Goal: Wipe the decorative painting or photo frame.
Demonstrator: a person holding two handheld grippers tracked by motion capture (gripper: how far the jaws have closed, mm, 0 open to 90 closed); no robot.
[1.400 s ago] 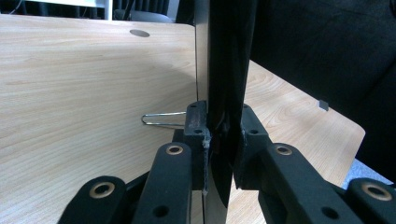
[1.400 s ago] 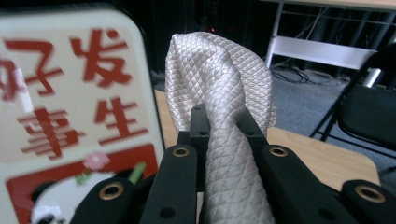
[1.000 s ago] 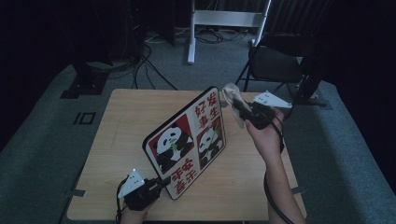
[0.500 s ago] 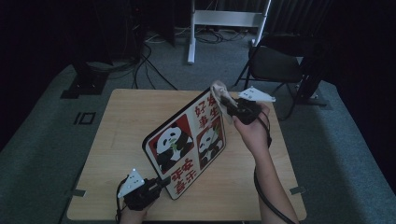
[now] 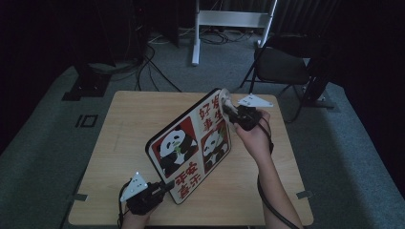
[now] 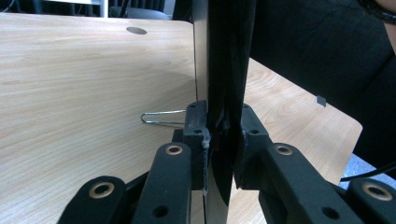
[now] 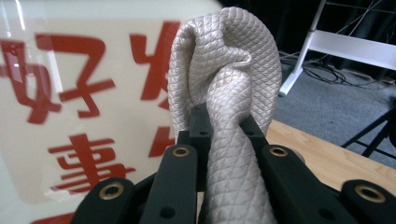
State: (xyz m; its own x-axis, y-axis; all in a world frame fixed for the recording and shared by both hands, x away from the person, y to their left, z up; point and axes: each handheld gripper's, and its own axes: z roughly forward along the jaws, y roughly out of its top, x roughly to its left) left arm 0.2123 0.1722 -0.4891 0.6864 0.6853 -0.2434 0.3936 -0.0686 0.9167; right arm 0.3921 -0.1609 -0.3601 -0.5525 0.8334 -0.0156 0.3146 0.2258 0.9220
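My left gripper (image 6: 219, 140) clamps the panda board's (image 5: 191, 148) lower edge, propping it tilted on the bench (image 5: 129, 124). My right gripper (image 7: 224, 126) pinches a folded cream cloth (image 7: 226, 70) at its top corner. I should wipe with light strokes, keeping the left clamp firm.

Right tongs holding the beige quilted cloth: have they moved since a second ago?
Yes: the right tongs slid left, away from the black folding chair.

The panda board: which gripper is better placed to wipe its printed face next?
Right. The right gripper is shut on a folded cloth that sits at the upper edge of the panda board. The left gripper is clamping the board's lower edge, propping it up.
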